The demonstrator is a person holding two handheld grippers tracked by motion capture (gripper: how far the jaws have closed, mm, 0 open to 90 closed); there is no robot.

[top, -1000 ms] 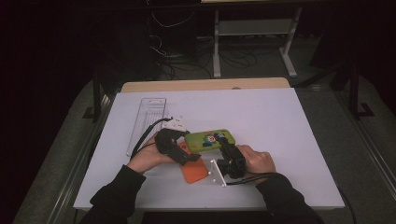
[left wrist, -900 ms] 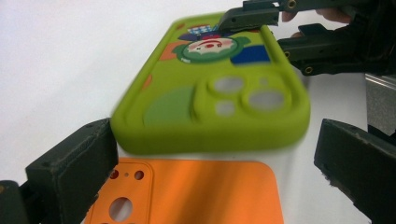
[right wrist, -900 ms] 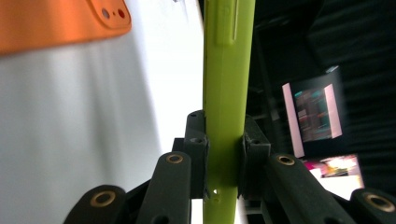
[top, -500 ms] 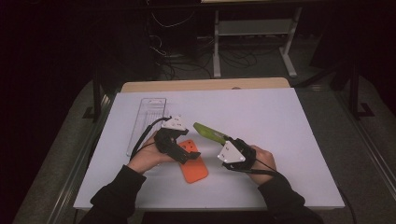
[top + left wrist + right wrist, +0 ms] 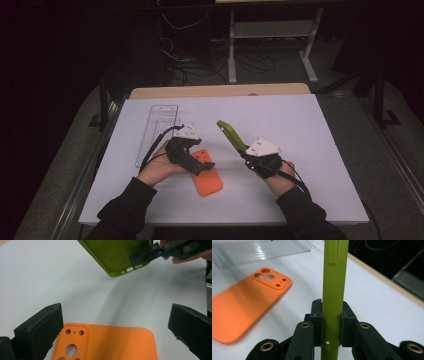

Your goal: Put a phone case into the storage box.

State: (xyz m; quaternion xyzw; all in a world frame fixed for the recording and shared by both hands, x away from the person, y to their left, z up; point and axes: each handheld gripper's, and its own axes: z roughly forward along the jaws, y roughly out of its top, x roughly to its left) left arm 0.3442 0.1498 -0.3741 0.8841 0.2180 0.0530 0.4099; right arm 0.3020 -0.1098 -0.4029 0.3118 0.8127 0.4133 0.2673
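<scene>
the right gripper [image 5: 246,152] is clamped on one end of a lime-green phone case [image 5: 231,134], its pads pressing the case's thin edge from both sides in the right gripper view [image 5: 332,322], so the case stands up off the white table [image 5: 310,150] at a tilt, its far end up in the air toward the middle of the table. the left gripper [image 5: 115,332] has its jaws spread wide with nothing pinched – they straddle the camera end of an orange phone case [image 5: 206,175], which lies flat on the table, back side up, just beside the left hand [image 5: 157,167]. the step in hand looks like carrying the green case away from the orange one, perhaps toward the clear plastic tray [image 5: 156,131] at the far left, though where it goes cannot be told. to do it well, i judge the grip should stay firm but not harder – a soft silicone case bends and can spring out when pinched at one end only. keep the lift smooth so the long free end does not swing, hold it clear of the left gripper's cable, and lower it until it lies flat before letting go. the left gripper would best stay low over the orange case, ready to pin it.
</scene>
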